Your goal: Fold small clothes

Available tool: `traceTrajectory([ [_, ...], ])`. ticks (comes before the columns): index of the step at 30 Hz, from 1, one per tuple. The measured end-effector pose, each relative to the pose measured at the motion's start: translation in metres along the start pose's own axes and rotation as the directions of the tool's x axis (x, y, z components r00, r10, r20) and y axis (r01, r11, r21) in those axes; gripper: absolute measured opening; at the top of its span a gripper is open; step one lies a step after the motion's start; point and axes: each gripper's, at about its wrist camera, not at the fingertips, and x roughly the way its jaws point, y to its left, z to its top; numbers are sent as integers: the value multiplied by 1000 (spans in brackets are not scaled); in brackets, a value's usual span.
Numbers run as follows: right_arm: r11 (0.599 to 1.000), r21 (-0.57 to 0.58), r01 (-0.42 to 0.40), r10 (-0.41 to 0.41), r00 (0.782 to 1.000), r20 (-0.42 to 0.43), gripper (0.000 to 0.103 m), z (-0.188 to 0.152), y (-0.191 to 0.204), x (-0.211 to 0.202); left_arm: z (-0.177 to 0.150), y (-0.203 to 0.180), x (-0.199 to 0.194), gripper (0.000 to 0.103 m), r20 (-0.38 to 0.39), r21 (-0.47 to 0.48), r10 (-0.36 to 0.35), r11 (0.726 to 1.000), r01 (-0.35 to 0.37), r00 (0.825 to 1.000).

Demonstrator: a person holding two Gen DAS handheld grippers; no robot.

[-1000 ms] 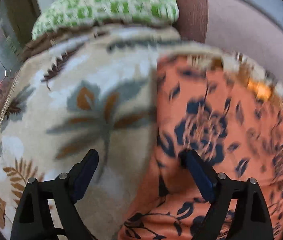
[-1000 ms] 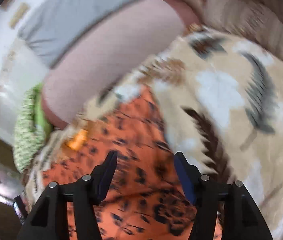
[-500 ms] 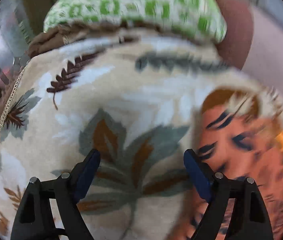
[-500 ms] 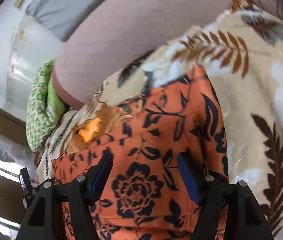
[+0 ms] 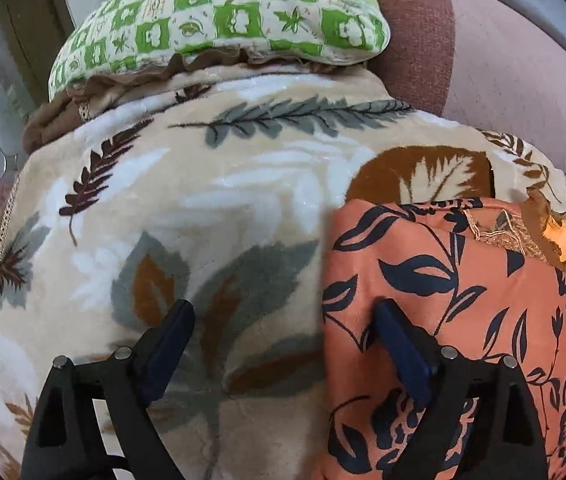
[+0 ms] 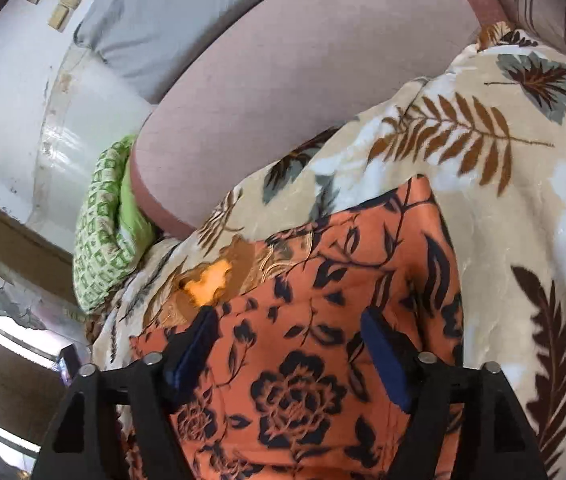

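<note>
Orange floral-print garment (image 6: 323, 320) lies on a beige leaf-patterned fleece blanket (image 5: 211, 200), green checked pillow (image 5: 223, 16) behind; left gripper (image 5: 283, 320) and right gripper (image 6: 287, 332) fingers opening wide, pinching nothing.

Folded garment (image 5: 463, 280) lies flat on the blanket (image 5: 211, 208), right half of my left wrist view, blanket bare to its left. Pillow (image 5: 223, 12) sits on the blanket's far edge, sofa backrest (image 5: 523, 72) behind and to its right. In my right wrist view the garment (image 6: 323, 320) is dead ahead, blanket (image 6: 523, 220) to its right, backrest (image 6: 303, 80) beyond, pillow (image 6: 107, 220) far left.
</note>
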Motion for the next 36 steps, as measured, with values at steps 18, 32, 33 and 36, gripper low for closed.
traceTrajectory([
  [18,893,-419,163,-84,976,199,86,-165,94,-197,-124,40,-220,93,264,-61,-58,995,77,963],
  [32,898,-412,154,-117,987,114,86,-278,80,-218,-223,31,-274,93,249,-6,-69,997,72,966],
  [33,902,-403,156,-124,987,104,86,-282,74,-215,-232,31,-268,93,231,-3,-65,998,67,971],
  [36,919,-351,178,-174,984,43,86,-290,45,-196,-255,28,-242,93,150,11,-64,998,63,987],
])
